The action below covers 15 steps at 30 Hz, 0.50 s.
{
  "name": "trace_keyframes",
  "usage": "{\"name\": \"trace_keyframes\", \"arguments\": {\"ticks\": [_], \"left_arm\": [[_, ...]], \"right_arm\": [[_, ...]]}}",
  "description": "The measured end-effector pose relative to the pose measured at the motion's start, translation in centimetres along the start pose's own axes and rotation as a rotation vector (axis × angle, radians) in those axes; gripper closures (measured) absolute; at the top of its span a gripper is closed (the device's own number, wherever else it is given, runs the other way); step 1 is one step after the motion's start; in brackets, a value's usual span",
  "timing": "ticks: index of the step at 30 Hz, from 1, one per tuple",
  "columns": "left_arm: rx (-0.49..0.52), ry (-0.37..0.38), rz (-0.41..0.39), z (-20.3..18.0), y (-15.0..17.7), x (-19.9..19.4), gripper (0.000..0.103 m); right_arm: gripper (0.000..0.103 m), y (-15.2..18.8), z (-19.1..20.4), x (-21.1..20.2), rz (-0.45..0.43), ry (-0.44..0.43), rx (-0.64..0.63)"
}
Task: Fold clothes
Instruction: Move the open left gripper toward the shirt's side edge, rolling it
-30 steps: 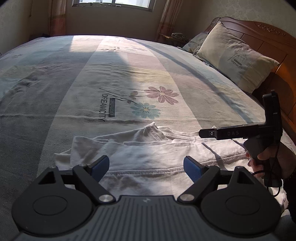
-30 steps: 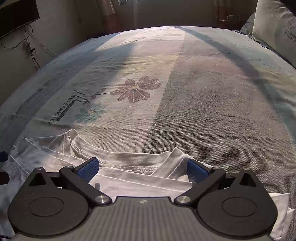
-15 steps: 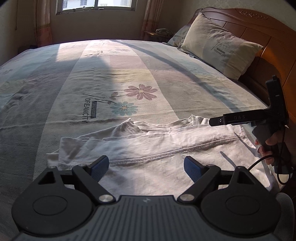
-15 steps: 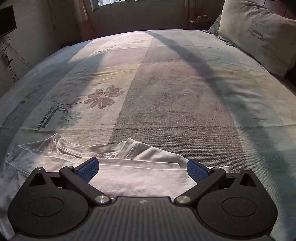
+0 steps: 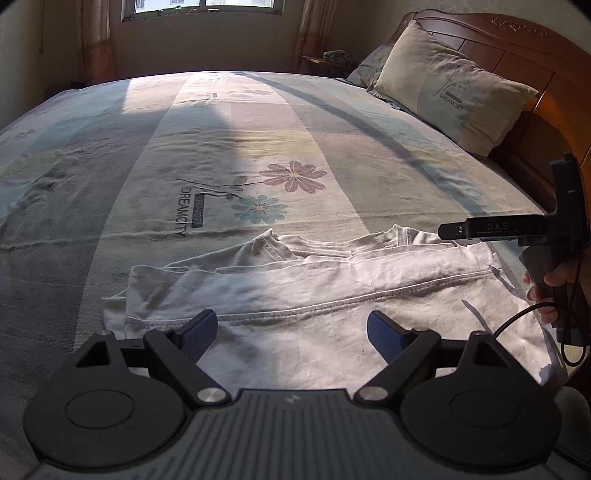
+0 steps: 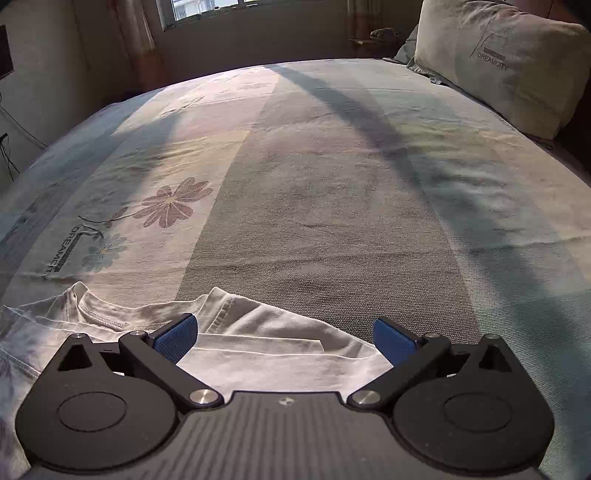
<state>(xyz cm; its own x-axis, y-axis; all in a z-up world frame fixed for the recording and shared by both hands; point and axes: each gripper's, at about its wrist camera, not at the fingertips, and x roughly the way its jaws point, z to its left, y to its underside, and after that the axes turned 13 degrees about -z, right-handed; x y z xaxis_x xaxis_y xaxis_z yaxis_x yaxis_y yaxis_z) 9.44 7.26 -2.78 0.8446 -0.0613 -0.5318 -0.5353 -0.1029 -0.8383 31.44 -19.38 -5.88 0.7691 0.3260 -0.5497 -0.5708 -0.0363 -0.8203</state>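
**White shirt folded at the near edge of the bed, both grippers open above it**

Near the front edge of the bed lies the white T-shirt (image 5: 332, 295), folded over on itself into a wide band, its collar (image 5: 273, 243) turned toward the middle of the mattress and a stitched hem running across its upper layer. On the right its cloth reaches close to the bed's side; on the left a loose corner sticks out onto the bedsheet (image 5: 147, 155).

The left gripper (image 5: 291, 328) hangs over the shirt's near half with its blue pads wide apart and nothing between them. The right gripper (image 6: 284, 336) hovers over the shirt's right end (image 6: 258, 332), its jaws likewise spread wide and holding nothing; seen from the left wrist it shows as a black bar (image 5: 491, 229) at the right side, carried by a hand (image 5: 546, 288) with a cable (image 5: 532, 325) looping below.

Beyond the collar the bedsheet runs flat and bare, with a printed flower motif (image 5: 291, 175) and lettering just past the shirt, and bands of sun and shadow across it. At the far right a pillow (image 5: 447, 85) leans on the wooden headboard (image 5: 517, 48), well apart from the shirt. A window (image 5: 203, 5) with curtains and a small bedside stand (image 5: 325, 61) sit behind the bed's far side.
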Motion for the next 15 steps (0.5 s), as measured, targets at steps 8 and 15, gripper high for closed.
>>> {"name": "trace_keyframes", "arguments": {"ticks": [8,15], "left_arm": [[-0.022,0.031,0.043,-0.9,1.0,0.5,0.015],[-0.083,-0.008,0.140,0.0,3.6,1.6,0.015]], "right_arm": [[0.000,6.6,0.6,-8.0,0.027,-0.098,0.068],[0.000,11.3,1.4,-12.3,0.049,-0.055,0.069]]}}
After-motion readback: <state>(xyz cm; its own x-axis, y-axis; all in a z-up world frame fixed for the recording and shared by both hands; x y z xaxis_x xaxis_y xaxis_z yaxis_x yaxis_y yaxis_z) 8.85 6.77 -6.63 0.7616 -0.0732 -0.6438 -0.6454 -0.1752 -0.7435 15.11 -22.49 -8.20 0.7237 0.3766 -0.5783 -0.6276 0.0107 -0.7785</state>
